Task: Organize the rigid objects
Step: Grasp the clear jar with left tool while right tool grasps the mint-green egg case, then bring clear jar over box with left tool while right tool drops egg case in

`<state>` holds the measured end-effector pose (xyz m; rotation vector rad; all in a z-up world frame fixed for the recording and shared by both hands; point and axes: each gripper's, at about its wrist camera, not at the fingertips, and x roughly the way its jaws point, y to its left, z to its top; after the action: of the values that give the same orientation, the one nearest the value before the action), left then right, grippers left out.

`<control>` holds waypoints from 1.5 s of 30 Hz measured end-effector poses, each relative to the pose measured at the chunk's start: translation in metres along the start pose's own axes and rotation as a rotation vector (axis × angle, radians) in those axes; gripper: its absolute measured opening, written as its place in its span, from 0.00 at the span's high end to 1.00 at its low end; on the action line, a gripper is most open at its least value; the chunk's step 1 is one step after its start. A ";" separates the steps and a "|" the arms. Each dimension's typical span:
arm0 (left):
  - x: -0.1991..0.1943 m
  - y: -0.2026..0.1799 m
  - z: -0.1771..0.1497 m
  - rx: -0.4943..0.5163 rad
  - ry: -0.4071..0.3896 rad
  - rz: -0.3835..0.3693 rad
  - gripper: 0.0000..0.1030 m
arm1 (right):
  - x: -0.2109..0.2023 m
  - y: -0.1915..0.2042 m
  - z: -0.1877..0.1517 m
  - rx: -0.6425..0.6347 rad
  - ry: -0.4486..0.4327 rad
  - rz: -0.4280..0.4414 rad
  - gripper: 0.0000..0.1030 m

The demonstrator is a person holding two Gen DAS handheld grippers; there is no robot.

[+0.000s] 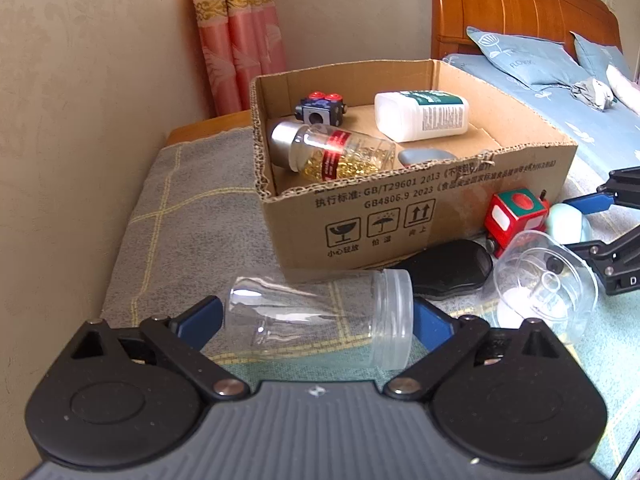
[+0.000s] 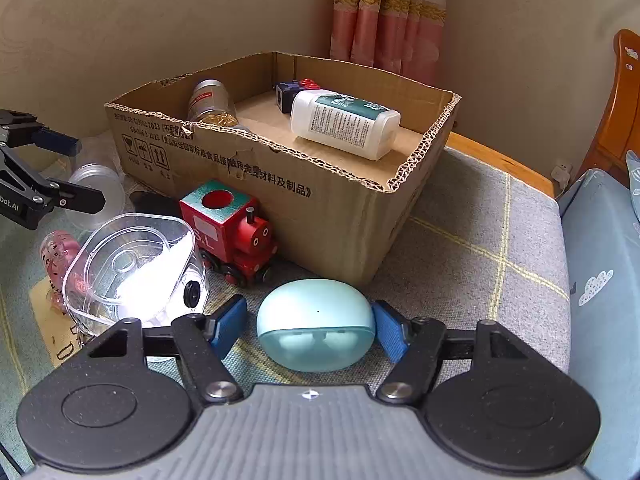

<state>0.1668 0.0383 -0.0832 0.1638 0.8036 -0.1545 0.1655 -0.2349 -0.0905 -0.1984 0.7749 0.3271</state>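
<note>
We are at the pick-up step, with both grippers set around loose items near the cardboard box [image 1: 420, 216].

On the left, our left gripper [image 1: 318, 320] straddles a clear plastic jar [image 1: 320, 312] lying on its side on the grey checked blanket [image 1: 180, 200]. Its jaws are spread, the blue pads [image 1: 204, 316] flanking base and threaded mouth; whether they touch it we cannot tell.

Further right lie a flat black object [image 1: 452, 268], a transparent rounded container [image 2: 136, 272] and a red wooden toy train [image 2: 232, 236].

On the right, our right gripper [image 2: 310, 324] brackets a smooth, egg-shaped teal earbud case [image 2: 316, 324], jaws apart.

Next, we judge, each gripper must close gently; both surfaces look slick and curved, so they may slip. Then lift into the box, where a capsule bottle [image 1: 340, 152] and a white bottle [image 1: 424, 116] lie.
</note>
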 end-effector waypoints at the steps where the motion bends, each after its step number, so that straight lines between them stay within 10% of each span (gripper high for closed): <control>1: 0.000 0.000 0.000 0.001 0.003 -0.008 0.10 | 0.000 0.000 0.001 0.000 0.004 -0.003 0.36; 30: -0.042 -0.006 0.012 0.053 -0.039 -0.051 0.11 | -0.052 0.011 0.012 -0.054 0.020 -0.026 0.36; 45: -0.060 0.000 0.014 0.042 -0.078 -0.040 0.11 | -0.067 0.009 0.082 -0.096 -0.115 -0.026 0.36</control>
<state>0.1353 0.0398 -0.0298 0.1805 0.7265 -0.2148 0.1715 -0.2169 0.0142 -0.2775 0.6425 0.3482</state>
